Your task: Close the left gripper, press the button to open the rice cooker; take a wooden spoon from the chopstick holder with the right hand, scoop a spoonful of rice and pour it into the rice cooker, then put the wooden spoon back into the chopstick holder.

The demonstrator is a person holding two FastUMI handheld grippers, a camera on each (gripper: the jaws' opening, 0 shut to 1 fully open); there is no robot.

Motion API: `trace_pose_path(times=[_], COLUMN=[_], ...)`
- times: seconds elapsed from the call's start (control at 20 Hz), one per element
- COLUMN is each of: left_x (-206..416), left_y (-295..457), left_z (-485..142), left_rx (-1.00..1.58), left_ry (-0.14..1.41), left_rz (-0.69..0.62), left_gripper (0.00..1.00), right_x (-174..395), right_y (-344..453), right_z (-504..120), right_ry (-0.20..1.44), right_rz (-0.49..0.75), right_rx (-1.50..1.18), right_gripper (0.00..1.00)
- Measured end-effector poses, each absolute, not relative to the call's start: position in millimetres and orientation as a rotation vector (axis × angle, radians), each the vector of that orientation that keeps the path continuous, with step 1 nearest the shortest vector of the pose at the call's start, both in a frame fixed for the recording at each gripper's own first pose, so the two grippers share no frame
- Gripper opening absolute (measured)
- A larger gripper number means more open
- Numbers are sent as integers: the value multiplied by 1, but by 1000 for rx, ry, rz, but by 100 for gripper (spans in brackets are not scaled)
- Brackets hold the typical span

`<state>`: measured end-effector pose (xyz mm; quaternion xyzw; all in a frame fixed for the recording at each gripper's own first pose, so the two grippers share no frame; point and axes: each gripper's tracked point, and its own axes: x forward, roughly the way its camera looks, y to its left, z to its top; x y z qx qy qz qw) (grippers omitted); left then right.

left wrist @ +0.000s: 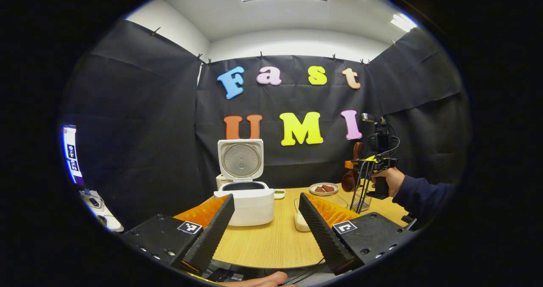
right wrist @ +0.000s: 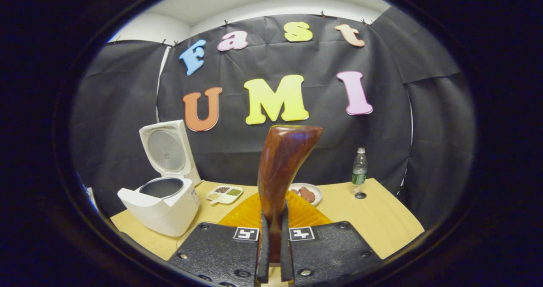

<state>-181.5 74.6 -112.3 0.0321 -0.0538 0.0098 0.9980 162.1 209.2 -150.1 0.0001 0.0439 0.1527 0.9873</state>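
In the right gripper view, the wooden spoon's [right wrist: 283, 168] lower handle is hidden between the closed jaws, and its bowl cannot be seen. In the left gripper view, the chopstick holder [left wrist: 362, 193] is partly masked by the far gripper's frame, and the container [left wrist: 302, 219] on the bench [left wrist: 267, 244] sits largely behind the jaws. Contents of the small plate [left wrist: 323, 188] are too small to identify.
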Motion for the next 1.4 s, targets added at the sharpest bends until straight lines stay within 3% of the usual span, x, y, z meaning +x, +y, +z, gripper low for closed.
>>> trace_pose_path(times=[0.5,0.65,0.85,0.9,1.1,1.25,1.4], left_x=[-189,-186,-183,-183,-182,-183,-185], left_y=[104,104,106,104,102,103,112], left_z=[-121,-123,-125,-125,-125,-127,-126], left_rx=[40,12,33,36,43,53,35], left_ry=[-100,-95,-89,-91,-92,-91,-93], left_rz=[60,53,66,63,63,70,82], left_gripper=[96,96,96,96,96,96,96], right_x=[166,172,171,167,151,147,150], right_y=[267,257,265,272,299,309,306], right_z=[-252,-266,-292,-293,-302,-302,-304], right_ry=[160,147,210,221,307,313,332], right_rz=[325,257,259,285,384,404,383], right_rx=[-117,-178,-219,-200,-26,23,102], right_gripper=[13,17,16,13,16,10,16])
